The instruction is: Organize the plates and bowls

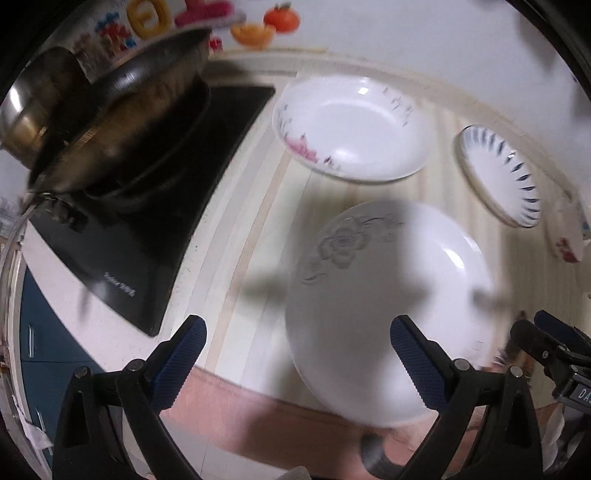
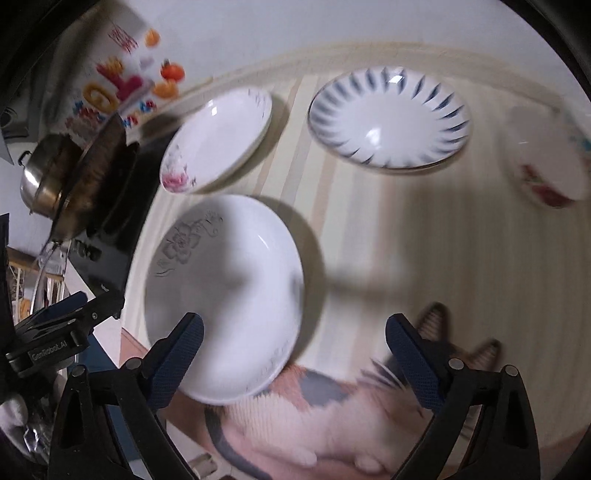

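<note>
I hover both grippers (image 1: 298,354) (image 2: 294,352) (jaws apart, empty) before grabbing the grey-flower plate (image 2: 225,295) at 11 o'clock.

plates (image 2: 225,295): glossy ceramic | pot (image 1: 33,110): shiny metal | tongs (image 1: 299,354): ribbed pads (matt)

Open left tool (image 1: 297,360), 3 white plates (image 1: 388,295), black cooktop (image 1: 155,221), wok (image 1: 122,140)

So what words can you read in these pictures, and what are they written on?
"GenRobot.AI": on the left gripper body, seen from the right wrist view.
"DA...": cut-off label on the right gripper, left wrist view.
White print on the black cooktop: too blurred to read.
Colourful wall stickers: too blurred to read.
</note>
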`<state>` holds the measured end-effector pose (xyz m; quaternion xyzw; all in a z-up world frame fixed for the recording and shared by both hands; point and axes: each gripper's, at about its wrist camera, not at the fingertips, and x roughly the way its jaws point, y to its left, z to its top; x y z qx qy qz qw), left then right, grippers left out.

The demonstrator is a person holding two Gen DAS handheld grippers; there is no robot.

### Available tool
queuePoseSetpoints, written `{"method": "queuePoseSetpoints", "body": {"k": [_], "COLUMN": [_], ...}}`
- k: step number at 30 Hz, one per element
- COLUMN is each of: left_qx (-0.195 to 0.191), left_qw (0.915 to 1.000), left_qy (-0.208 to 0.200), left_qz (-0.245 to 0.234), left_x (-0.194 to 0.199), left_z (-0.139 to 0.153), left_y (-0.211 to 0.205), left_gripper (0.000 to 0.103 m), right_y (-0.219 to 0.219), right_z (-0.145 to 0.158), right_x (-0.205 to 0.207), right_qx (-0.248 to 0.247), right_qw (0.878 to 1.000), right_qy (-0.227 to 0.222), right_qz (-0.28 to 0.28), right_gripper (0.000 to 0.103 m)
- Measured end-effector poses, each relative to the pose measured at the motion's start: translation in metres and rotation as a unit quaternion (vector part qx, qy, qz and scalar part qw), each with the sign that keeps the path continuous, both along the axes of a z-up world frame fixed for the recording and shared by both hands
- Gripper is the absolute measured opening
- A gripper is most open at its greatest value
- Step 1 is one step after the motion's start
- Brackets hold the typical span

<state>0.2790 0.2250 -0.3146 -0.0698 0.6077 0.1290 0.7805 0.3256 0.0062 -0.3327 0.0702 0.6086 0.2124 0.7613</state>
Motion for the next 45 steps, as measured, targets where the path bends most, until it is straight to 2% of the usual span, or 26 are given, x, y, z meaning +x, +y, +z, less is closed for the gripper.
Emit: {"method": "queuePoseSetpoints", "body": {"k": [3,7,10,11,12,13,14,15,17,20,25,27,31,37,41,45], "left_qx": [-0.011,-0.037,-0.058,-0.068,-0.075,-0.080,-0.084,-0.088,-0.099,-0.081,-0.085,-0.076,-0.085,-0.085,-0.094,-0.102], "left_qw": [0.9997,0.9983,0.9968,0.9961,0.9955,0.9950,0.9945,0.9941,0.9929,0.9943,0.9940,0.9945,0.9936,0.9907,0.9858,0.9805], "left_qy": [0.021,0.043,0.054,0.055,0.057,0.059,0.061,0.060,0.061,0.063,0.062,0.059,0.049,0.029,0.030,0.042], "left_qz": [-0.004,-0.011,-0.012,-0.012,-0.013,-0.014,-0.017,-0.019,-0.023,-0.028,-0.032,-0.041,-0.056,-0.102,-0.136,-0.163], "left_x": [0.010,0.018,0.018,0.017,0.018,0.017,0.017,0.017,0.015,0.013,0.007,0.004,-0.004,-0.012,-0.021,-0.010], "left_z": [-0.020,-0.040,-0.048,-0.050,-0.052,-0.054,-0.054,-0.055,-0.057,-0.055,-0.049,-0.042,-0.024,0.004,0.005,-0.003], "left_y": [0.010,0.017,0.019,0.018,0.018,0.016,0.014,0.013,0.008,0.000,-0.014,-0.027,-0.052,-0.109,-0.140,-0.164], "left_gripper": [0.102,0.098,0.084,0.077,0.070,0.067,0.060,0.055,0.046,0.045,0.045,0.045,0.045,0.045,0.045,0.045], "right_y": [0.013,0.026,0.034,0.039,0.041,0.043,0.043,0.048,0.051,0.046,0.025,0.016,-0.011,-0.069,-0.113,-0.155], "right_z": [-0.019,-0.038,-0.048,-0.046,-0.048,-0.049,-0.048,-0.050,-0.050,-0.050,-0.052,-0.050,-0.042,-0.024,-0.016,-0.015], "right_x": [0.011,0.021,0.025,0.024,0.024,0.025,0.025,0.026,0.026,0.026,0.025,0.024,0.019,0.007,-0.003,-0.011], "right_qx": [0.003,0.009,0.012,0.014,0.013,0.012,0.015,0.020,0.018,0.014,0.024,0.023,0.023,0.021,0.017,0.011], "right_qw": [1.000,0.998,0.997,0.997,0.996,0.997,0.997,0.996,0.996,0.996,0.995,0.995,0.996,0.997,0.998,0.997], "right_qy": [0.025,0.052,0.069,0.071,0.075,0.073,0.070,0.075,0.077,0.075,0.088,0.085,0.080,0.069,0.064,0.064], "right_qz": [0.011,0.022,0.030,0.032,0.035,0.037,0.040,0.046,0.049,0.051,0.043,0.041,0.033,0.007,-0.021,-0.052], "right_gripper": [0.097,0.086,0.075,0.069,0.068,0.063,0.051,0.046,0.042,0.032,0.029,0.029,0.029,0.029,0.029,0.029]}}
